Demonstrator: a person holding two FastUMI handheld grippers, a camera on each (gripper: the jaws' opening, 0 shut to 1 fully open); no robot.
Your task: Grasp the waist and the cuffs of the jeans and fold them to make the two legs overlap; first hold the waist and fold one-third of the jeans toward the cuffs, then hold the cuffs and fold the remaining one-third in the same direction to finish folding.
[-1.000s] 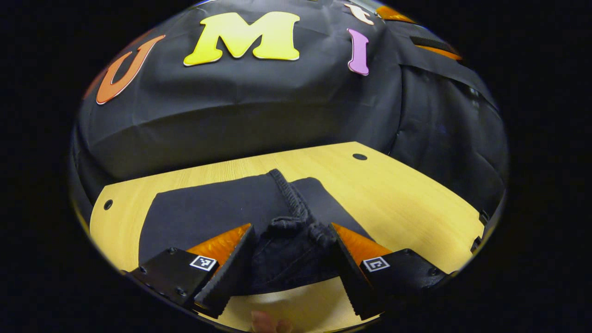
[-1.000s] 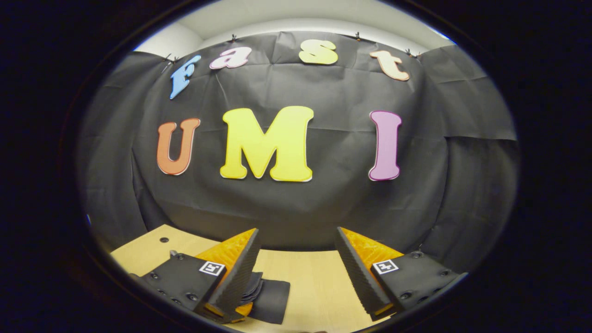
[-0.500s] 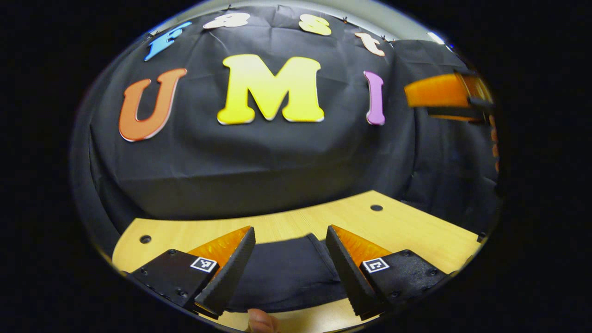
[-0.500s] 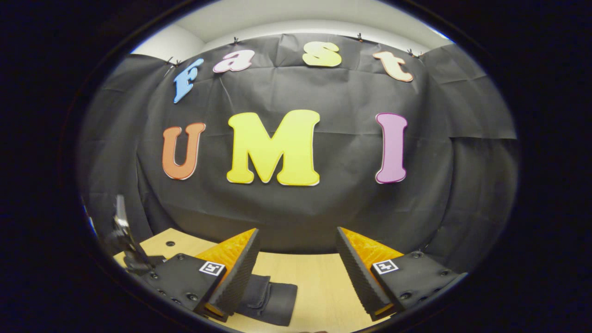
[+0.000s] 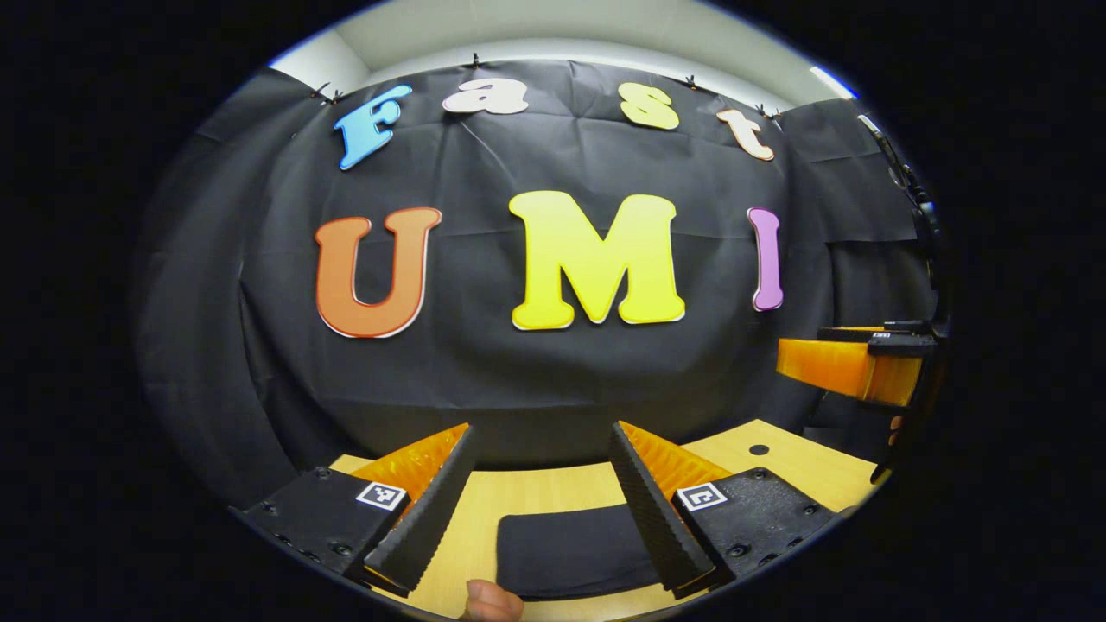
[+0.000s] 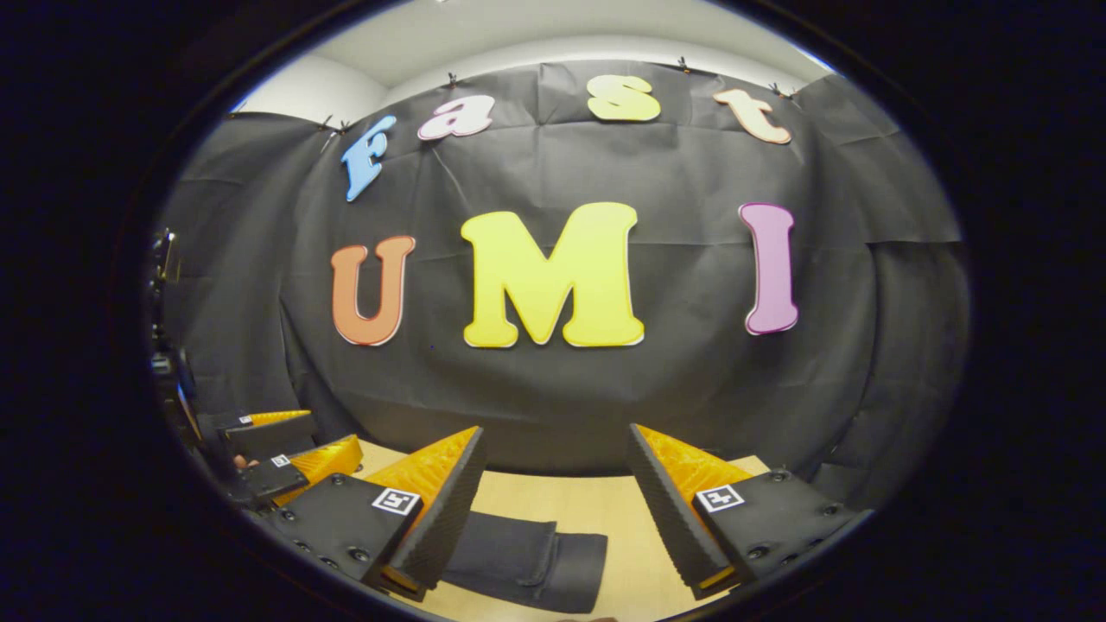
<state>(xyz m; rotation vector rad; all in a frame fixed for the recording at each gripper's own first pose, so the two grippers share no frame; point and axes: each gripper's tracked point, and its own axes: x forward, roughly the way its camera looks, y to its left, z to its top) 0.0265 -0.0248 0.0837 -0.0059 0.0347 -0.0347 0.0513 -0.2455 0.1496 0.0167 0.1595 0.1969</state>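
The dark jeans lie folded in a compact bundle on the wooden table, just beyond and below my left gripper. That gripper is open, raised off the cloth, with nothing between its fingers. In the right gripper view the same folded jeans lie low and left of centre, partly behind the left finger. My right gripper is open too and holds nothing. The right gripper hangs at the far right of the left gripper view; the left gripper hangs at the far left of the right gripper view.
The black cloth wall stands close behind the table's far edge. A round hole marks the tabletop at the right. Bare wood lies to the right of the jeans. A person's fingertip peeks in at the bottom edge.
My left gripper has lifted away from the jeans and tilted up, leaving them folded on the table. The right gripper shifted slightly, and the left gripper came into its view.
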